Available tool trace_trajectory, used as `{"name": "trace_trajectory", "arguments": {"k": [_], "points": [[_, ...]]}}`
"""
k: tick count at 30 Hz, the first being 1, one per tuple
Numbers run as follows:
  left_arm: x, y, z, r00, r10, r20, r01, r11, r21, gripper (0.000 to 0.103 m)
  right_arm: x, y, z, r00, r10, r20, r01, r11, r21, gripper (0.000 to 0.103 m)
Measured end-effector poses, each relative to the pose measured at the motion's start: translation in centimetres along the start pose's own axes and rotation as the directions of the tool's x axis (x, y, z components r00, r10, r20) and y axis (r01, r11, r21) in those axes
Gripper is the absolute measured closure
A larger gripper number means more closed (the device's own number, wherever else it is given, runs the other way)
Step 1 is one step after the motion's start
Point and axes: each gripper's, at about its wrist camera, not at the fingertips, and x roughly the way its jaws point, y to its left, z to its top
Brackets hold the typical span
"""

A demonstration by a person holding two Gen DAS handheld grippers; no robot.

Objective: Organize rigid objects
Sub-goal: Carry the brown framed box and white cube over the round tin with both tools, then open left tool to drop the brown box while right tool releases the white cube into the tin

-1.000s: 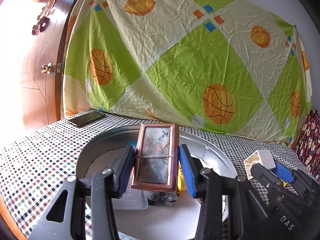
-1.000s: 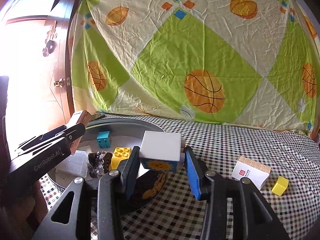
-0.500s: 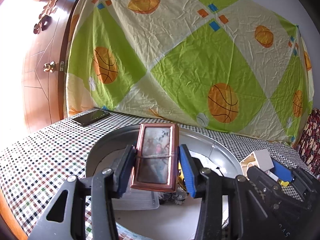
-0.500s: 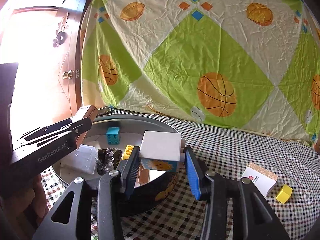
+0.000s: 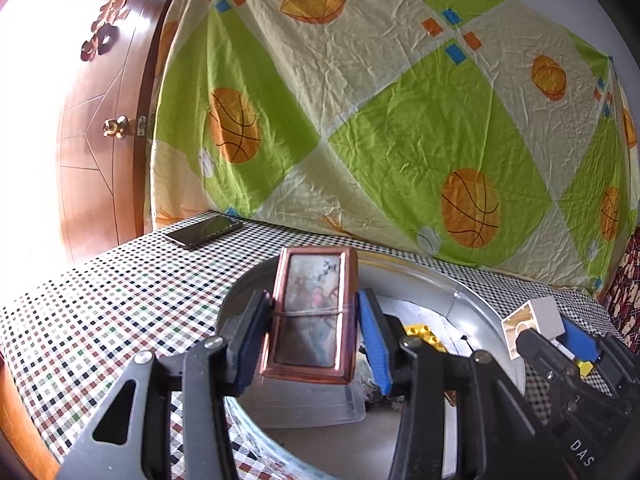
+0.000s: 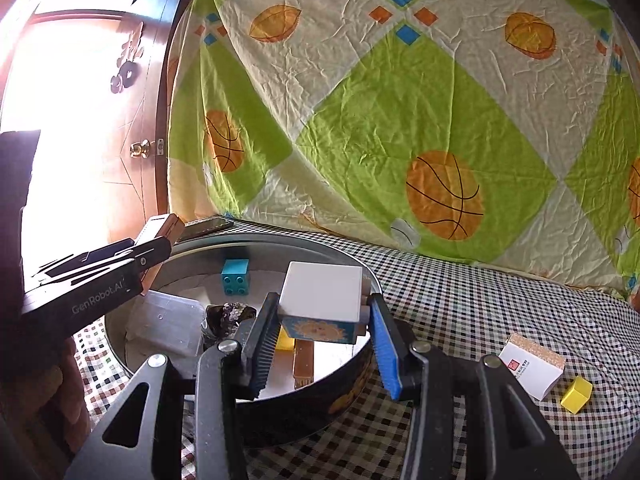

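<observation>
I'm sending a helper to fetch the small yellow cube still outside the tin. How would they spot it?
Start at the round metal tin on the checked tablecloth. Look right to the white cork-topped box. The small yellow cube sits just right of it, plain and studless.

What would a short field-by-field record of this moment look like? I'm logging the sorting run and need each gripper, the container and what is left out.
left gripper: shut on a copper-framed case, held above the round tin
right gripper: shut on a white block, over the tin's rim
tin contents: blue brick, yellow brick, clear plastic box, dark crumpled item
left out on the cloth: small white box, yellow cube
also on the table: phone
</observation>
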Motion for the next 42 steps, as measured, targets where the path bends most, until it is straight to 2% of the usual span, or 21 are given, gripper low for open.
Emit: {"name": "trace_trajectory", "arguments": {"k": [3, 11, 16, 24, 35, 37, 39, 42], "points": [[0.6, -0.2, 0.2, 1.000, 0.010, -0.007, -0.010, 1.000, 0.029, 0.058, 0.3, 0.3, 0.1, 1.000, 0.005, -0.006, -0.005, 1.000, -0.007, 0.057], [3.3, -0.3, 0.2, 0.990, -0.037, -0.138, 0.046, 0.997, 0.058, 0.058, 2.0, 0.5, 0.5, 0.998, 0.028, -0.052, -0.029, 0.999, -0.016, 0.057], [3.8, -0.5, 0.5, 0.985, -0.034, -0.169, 0.050, 0.995, 0.089, 0.058, 3.6, 0.0, 0.8, 0.993, 0.055, -0.105, -0.054, 0.998, 0.015, 0.057], [4.9, -0.6, 1.7, 0.983, 0.023, -0.185, 0.010, 0.984, 0.176, 0.058, 6.0, -0.6, 1.9, 0.983, 0.064, -0.172, -0.059, 0.998, 0.035, 0.057], [6.8, -0.9, 1.5, 0.968, 0.090, -0.235, -0.032, 0.970, 0.240, 0.057, 9.2, -1.4, 2.3, 0.960, 0.103, -0.262, -0.086, 0.993, 0.075, 0.056], [6.8, -0.8, 1.5, 0.967, 0.094, -0.236, -0.038, 0.972, 0.234, 0.048, 9.2, -1.6, 2.3, 0.959, 0.113, -0.258, -0.093, 0.992, 0.088, 0.049], [6.3, -0.8, 1.5, 0.970, 0.100, -0.221, -0.048, 0.972, 0.228, 0.031, 8.5, -1.9, 2.4, 0.965, 0.123, -0.232, -0.102, 0.990, 0.102, 0.041], [5.5, -0.8, 1.7, 0.974, 0.097, -0.202, -0.053, 0.976, 0.212, 0.022, 7.4, -2.6, 2.7, 0.972, 0.118, -0.204, -0.095, 0.988, 0.120, 0.039]]}}
